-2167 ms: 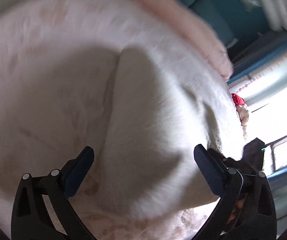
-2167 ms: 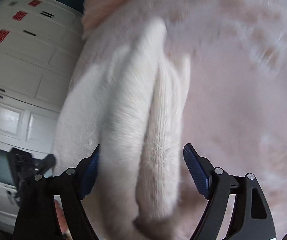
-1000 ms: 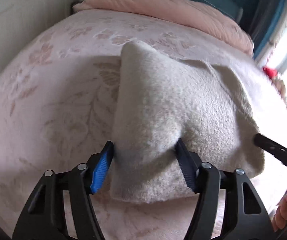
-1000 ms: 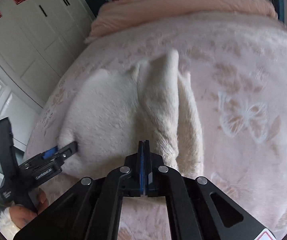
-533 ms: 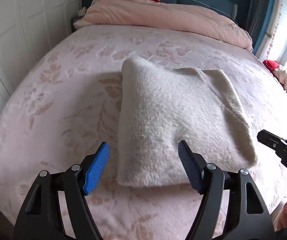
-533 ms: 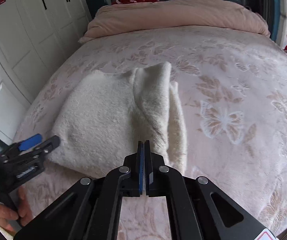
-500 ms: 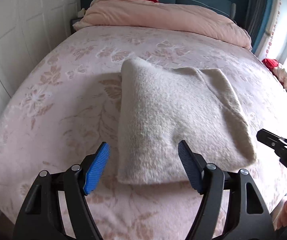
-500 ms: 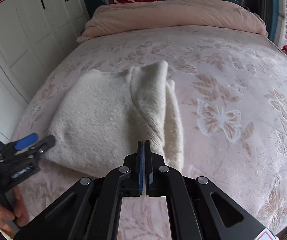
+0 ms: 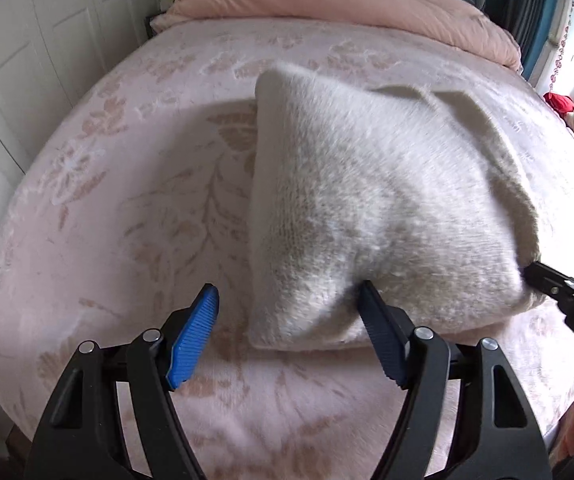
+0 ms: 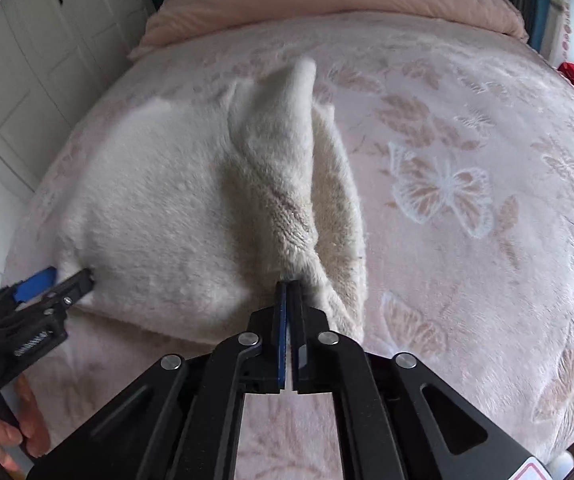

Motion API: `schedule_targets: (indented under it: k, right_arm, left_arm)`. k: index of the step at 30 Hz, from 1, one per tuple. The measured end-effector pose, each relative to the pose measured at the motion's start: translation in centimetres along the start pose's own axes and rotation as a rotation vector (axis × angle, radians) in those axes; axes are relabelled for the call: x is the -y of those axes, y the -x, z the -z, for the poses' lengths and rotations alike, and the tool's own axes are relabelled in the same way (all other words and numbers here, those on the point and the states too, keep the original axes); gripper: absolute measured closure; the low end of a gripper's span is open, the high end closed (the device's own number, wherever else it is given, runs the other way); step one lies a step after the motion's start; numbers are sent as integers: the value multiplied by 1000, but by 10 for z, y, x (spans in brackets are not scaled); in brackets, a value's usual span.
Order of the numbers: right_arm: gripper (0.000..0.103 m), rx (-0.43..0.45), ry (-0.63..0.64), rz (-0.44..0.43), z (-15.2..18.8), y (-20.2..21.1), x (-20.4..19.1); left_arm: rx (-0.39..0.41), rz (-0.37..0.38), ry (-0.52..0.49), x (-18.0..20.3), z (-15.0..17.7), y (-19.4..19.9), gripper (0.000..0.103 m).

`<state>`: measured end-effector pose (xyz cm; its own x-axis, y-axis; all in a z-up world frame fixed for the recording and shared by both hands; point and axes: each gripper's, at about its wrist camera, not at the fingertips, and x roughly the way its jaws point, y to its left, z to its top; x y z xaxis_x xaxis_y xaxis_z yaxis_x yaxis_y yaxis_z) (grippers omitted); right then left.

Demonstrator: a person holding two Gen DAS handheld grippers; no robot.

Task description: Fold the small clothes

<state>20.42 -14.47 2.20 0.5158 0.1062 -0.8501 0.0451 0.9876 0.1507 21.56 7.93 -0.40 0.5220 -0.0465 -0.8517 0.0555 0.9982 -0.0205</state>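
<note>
left gripper (image 9: 289,314): wide open, straddling sweater (image 9: 367,216) corner
right gripper (image 10: 290,292): closed, pinching sweater's near edge
bed (image 9: 127,200): beneath

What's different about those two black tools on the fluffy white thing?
The left tool stands wide open, its blue pads straddling the near left corner of the white garment. The right tool is shut, pinching a bunched fold at the garment's other near corner. Both are black with blue pads, working over the pink bedspread.
</note>
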Motion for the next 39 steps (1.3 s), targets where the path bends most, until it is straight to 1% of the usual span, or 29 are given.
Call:
schedule_targets:
  k: [1,2,3,4,5,6,7,10,12,16,20,24,27,31,39]
  right_arm:
    - [87,24,-24,-2,5,13,2]
    - [76,45,-41,-2,10,24,4]
    - [70,62,-48,1,14,32,4]
    - [62,87,-69,11,20,43,5]
    - [53,105,-67,26,25,53,5]
    - [49,121,-59,40,31,61,4]
    - [40,136,-49,59,36,69,5]
    - [32,166,-50,86,54,90,10]
    - [28,172,-60,97,64,98,15]
    - [25,171,-60,118,87,107,23]
    - [23,178,-54,118,106,114,23]
    - [21,217,-23,145,121,123,14]
    - [17,229,-16,144,129,126,10]
    - [17,208,-4,132,136,122,6]
    - [17,197,13,119,141,117,-3]
  left_arm:
    - [16,-7,-8,3,1,9,34]
    - [26,-7,-15,5,2,17,33]
    - [33,-4,-21,8,3,24,30]
    - [43,-4,-28,12,6,34,19]
    - [63,-4,-31,16,10,44,13]
    - [81,1,-32,19,12,51,12]
    - [103,8,-35,23,17,62,9]
    - [136,15,-44,33,30,85,7]
    - [140,27,-32,37,39,95,5]
    - [179,9,8,43,61,116,5]
    - [191,-10,2,49,78,126,5]
    - [196,-22,-11,56,94,134,5]
    - [208,-42,-29,63,106,138,5]
    - [222,-57,-56,69,119,141,5]
    - [207,-72,-41,71,127,136,5]
